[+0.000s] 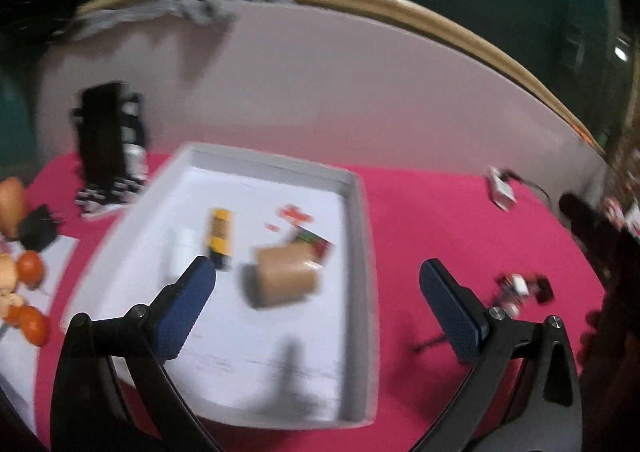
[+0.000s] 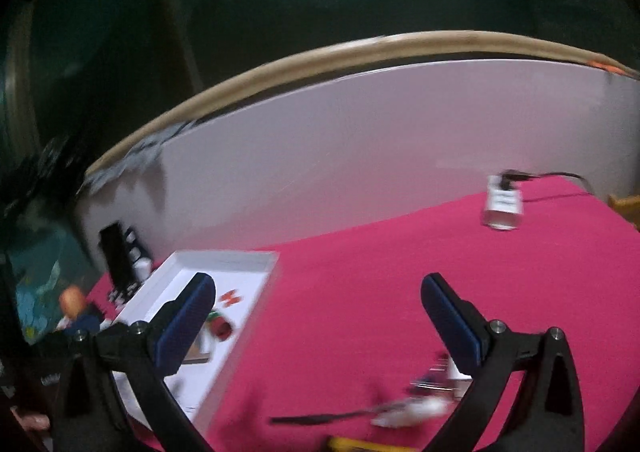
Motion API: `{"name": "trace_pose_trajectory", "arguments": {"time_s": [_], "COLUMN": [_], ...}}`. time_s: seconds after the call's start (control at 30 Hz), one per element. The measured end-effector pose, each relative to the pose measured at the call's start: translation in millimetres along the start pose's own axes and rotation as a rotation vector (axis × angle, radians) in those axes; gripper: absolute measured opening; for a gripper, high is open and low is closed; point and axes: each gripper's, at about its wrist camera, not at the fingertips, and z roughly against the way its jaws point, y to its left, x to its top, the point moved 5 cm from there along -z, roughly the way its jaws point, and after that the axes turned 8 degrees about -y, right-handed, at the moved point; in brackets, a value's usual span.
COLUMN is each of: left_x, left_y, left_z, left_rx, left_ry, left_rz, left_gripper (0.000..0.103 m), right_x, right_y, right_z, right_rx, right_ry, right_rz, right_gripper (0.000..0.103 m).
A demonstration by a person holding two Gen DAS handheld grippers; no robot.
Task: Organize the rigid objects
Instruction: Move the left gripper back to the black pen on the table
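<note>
Hovering with jaws spread and empty, the left gripper [image 1: 318,278] overlooks a shallow white rectangular tray [image 1: 360,236] holding a brown cardboard cylinder [image 1: 286,276] at twelve o'clock; the right gripper [image 2: 318,292], likewise spread, has blurred, possibly plastic small pieces [image 2: 424,396] at five o'clock.

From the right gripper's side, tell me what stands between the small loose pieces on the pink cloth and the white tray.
Nothing visible does. The small loose pieces lie low on the pink cloth, under the right gripper, whose jaws stand open and empty. Only bare cloth stretches leftward to the white tray; its low wall must be cleared.
</note>
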Motion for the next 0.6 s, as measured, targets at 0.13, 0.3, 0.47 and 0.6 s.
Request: {"name": "trace_pose_trajectory", "arguments": {"time_s": [0.13, 0.3, 0.47, 0.6], "left_x": [-23, -53, -64, -69], "left_y": [-46, -87, -106, -111], "left_z": [-18, -45, -63, -70], "left_rx": [-0.125, -0.139, -0.106, -0.089], "left_ry": [0.096, 0.198, 0.234, 0.247], "left_rz": [-0.085, -0.219, -0.295, -0.368], "left_gripper": [0.103, 0.103, 0.103, 0.103], "right_x": [-9, -39, -64, -73], "right_y": [-49, -92, -122, -142], "right_z": [18, 29, 32, 37], "right_rx": [-0.083, -0.156, -0.207, -0.226], "right_ry": [0.008, 0.08, 0.156, 0.178], "right_rz": [-0.066, -0.094, -0.112, -0.143], "right_gripper": [0.103, 0.103, 0.103, 0.103]}}
